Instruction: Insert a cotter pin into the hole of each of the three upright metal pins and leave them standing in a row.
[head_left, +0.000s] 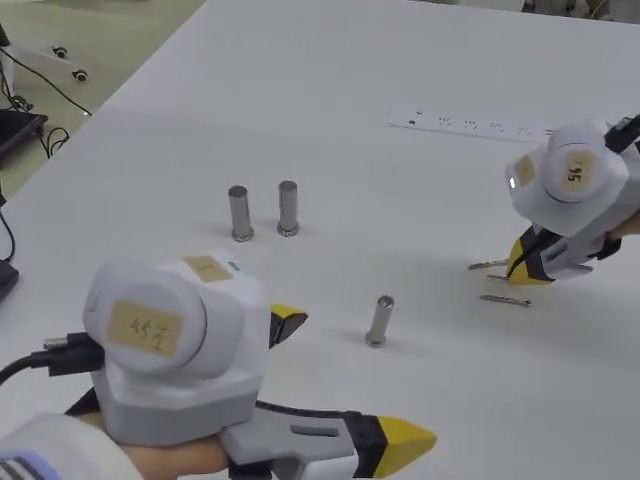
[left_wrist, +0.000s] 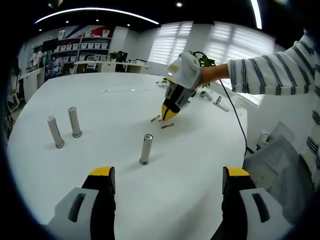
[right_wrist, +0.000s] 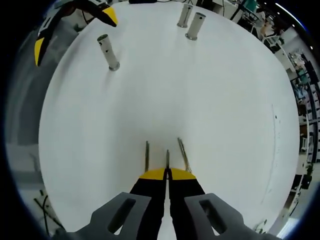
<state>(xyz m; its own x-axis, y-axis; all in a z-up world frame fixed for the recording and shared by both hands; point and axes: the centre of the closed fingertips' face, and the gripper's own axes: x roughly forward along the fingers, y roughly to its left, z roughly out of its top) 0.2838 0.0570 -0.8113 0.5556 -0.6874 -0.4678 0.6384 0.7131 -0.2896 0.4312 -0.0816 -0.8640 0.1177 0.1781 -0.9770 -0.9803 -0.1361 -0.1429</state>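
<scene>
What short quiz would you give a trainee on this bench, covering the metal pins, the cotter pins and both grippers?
1. True or false: the left gripper is shut.
2. How many metal pins stand upright? A two, B three, C four.
3. Fill in: the right gripper is shut on the middle ____ of three lying side by side.
Key: 1 false, its jaws stand wide apart. 2 B. 3 cotter pin.

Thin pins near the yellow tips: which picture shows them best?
The right gripper view. Three thin pins show up close at the right gripper, whose tips look shut on the middle one. The head view and left gripper view show them small, partly behind that gripper.
</scene>
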